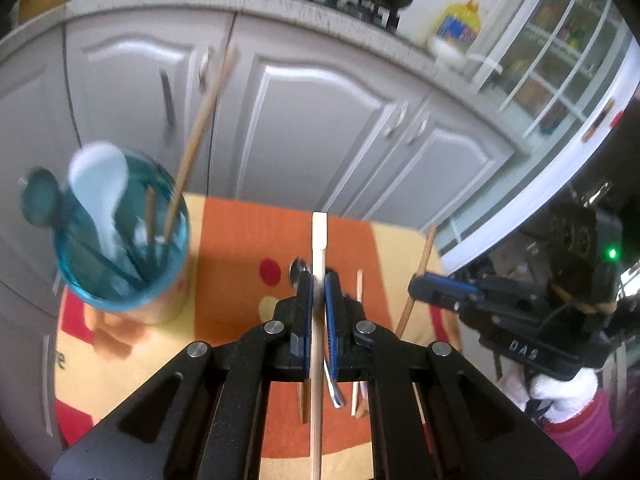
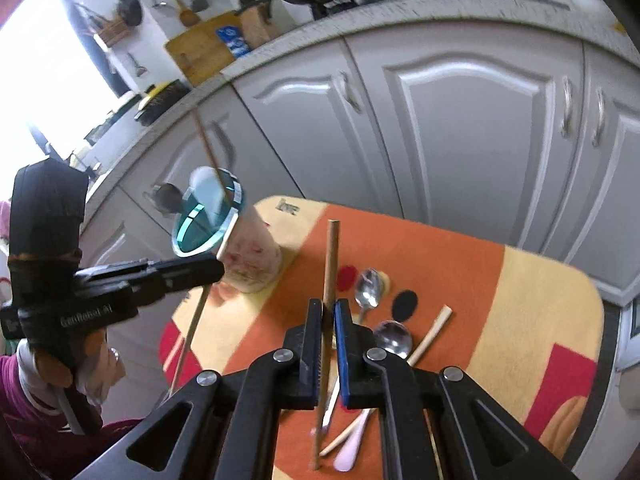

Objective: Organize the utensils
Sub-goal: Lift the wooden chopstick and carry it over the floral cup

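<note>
Grey kitchen cupboards fill the bkgd; an orange-and-yellow table [image 1: 240, 240] sits in front. Upper left of the left wrist view: blue-rimmed cup [image 1: 120, 240] w/ spoons and a chopstick already in it. Centre: left gripper [image 1: 319, 296] clamped tight on a pale chopstick [image 1: 319, 236], raised off the table. Right: right gripper [image 2: 329, 312] pinched on a brown chopstick [image 2: 332, 256]. Lower centre of the right wrist view: two metal spoons [image 2: 368, 284] and more sticks lie loose. Step looks like carry-to-cup; next needs each stick tipped over the rim, then let go.
</note>
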`<action>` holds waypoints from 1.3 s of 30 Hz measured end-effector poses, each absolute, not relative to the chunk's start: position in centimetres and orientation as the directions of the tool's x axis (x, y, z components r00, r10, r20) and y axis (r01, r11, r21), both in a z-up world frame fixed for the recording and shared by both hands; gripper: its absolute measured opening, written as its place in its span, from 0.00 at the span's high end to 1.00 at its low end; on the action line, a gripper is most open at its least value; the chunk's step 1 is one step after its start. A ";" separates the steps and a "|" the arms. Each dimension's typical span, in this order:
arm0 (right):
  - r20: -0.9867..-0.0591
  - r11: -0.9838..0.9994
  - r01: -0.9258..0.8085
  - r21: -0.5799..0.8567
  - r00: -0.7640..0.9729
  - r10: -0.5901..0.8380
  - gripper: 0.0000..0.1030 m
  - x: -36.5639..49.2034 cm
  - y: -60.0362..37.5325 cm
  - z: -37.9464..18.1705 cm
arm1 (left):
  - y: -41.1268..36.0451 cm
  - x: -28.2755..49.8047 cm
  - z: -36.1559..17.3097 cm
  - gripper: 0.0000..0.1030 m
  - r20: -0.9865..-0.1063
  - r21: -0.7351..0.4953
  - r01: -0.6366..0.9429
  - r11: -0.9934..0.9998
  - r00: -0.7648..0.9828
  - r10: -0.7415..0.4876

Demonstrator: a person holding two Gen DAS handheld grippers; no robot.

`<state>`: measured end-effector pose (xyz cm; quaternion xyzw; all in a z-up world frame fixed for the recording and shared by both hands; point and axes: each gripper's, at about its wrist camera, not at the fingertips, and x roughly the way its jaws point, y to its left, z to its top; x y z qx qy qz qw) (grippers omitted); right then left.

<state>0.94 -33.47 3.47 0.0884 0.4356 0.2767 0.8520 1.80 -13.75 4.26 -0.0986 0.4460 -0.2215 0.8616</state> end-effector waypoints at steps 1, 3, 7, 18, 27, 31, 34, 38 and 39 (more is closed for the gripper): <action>-0.688 0.831 -0.404 0.383 0.475 0.548 0.94 0.8 -33.2 4.1 | -13.2 1.8 5.1 0.95 -0.713 -0.370 0.294 0.881 0.519 -0.472; -0.667 0.820 -0.428 0.380 0.487 0.564 0.94 0.4 -32.5 5.6 | -11.9 1.9 6.8 0.95 -0.688 -0.361 0.288 0.887 0.560 -0.462; -0.633 0.804 -0.475 0.357 0.510 0.583 0.95 0.1 -31.1 8.7 | -9.0 2.6 9.4 0.95 -0.654 -0.361 0.262 0.895 0.612 -0.444; -0.545 0.737 -0.603 0.307 0.523 0.655 0.95 1.9 -26.1 17.6 | -2.8 7.5 12.9 0.95 -0.570 -0.329 0.155 0.931 0.753 -0.327; -0.523 0.714 -0.645 0.272 0.524 0.673 0.95 5.0 -21.7 20.0 | -0.8 11.0 11.5 0.96 -0.526 -0.280 0.083 0.956 0.820 -0.226; -0.548 0.720 -0.635 0.280 0.510 0.663 0.95 6.8 -19.7 17.7 | -0.9 11.6 10.1 0.96 -0.506 -0.255 0.076 0.964 0.839 -0.200; -0.581 0.725 -0.627 0.287 0.488 0.652 0.95 7.7 -18.8 15.4 | -1.0 11.4 8.9 0.96 -0.483 -0.214 0.061 0.975 0.861 -0.160; -0.617 0.720 -0.621 0.311 0.444 0.650 0.95 8.3 -18.0 12.8 | -0.9 10.9 7.3 0.96 -0.460 -0.181 0.039 0.983 0.880 -0.119; -0.623 0.720 -0.620 0.312 0.439 0.648 0.95 8.5 -17.9 12.3 | -0.8 10.7 6.9 0.96 -0.451 -0.175 0.033 0.984 0.886 -0.110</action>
